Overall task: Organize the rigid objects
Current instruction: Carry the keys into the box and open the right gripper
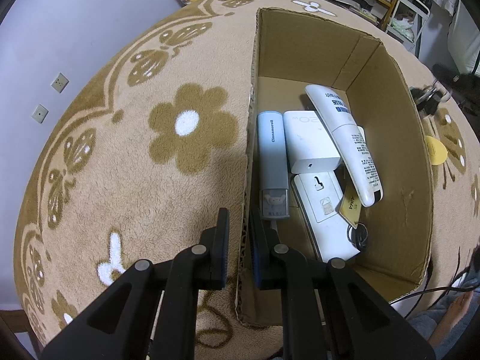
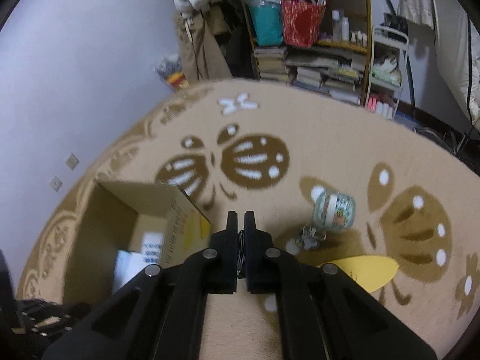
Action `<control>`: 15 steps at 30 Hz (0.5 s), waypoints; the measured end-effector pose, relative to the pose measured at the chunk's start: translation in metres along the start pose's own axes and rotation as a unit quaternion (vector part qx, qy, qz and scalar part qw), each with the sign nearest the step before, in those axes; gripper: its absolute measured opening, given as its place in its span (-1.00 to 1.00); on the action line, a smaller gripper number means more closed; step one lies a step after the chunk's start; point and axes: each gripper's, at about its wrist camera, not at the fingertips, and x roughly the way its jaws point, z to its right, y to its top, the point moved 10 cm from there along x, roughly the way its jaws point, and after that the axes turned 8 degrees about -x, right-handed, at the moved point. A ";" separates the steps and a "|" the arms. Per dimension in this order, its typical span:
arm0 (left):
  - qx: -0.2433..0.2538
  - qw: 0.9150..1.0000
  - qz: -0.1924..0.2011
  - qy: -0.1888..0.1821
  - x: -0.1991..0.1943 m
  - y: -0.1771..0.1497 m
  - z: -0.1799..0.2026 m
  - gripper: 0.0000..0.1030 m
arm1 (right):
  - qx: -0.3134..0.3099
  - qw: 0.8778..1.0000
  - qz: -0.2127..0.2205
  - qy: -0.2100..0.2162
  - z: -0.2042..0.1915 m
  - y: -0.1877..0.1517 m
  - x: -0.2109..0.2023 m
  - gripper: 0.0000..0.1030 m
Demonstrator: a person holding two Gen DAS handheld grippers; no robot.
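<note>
The left gripper (image 1: 240,228) clamps the near wall of the cardboard box (image 1: 390,150), one finger outside, one inside; past the inner finger lie a blue Cinnamoroll case (image 1: 272,162), a white charger (image 1: 309,144), a white tube (image 1: 354,147) and a flat white device (image 1: 324,210); the box stands on a beige butterfly blanket (image 1: 120,150); the right gripper (image 2: 240,219) has its fingers pressed together, a thin dark wire pinched between them; beyond it lie a jar (image 2: 334,211), a small keychain (image 2: 309,235) and a yellow card (image 2: 369,270)
</note>
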 end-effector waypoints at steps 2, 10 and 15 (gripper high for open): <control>0.000 1.000 0.000 0.000 0.000 0.000 0.000 -0.75 | -0.004 1.000 0.018 0.008 -0.006 0.010 -0.012 -0.90; 0.001 1.000 -0.001 0.000 0.000 0.000 0.000 -0.75 | -0.042 0.995 0.071 0.054 -0.054 0.036 -0.063 -0.90; 0.001 1.000 0.000 0.000 0.000 0.000 0.000 -0.75 | -0.074 0.989 0.096 0.087 -0.091 0.042 -0.090 -0.90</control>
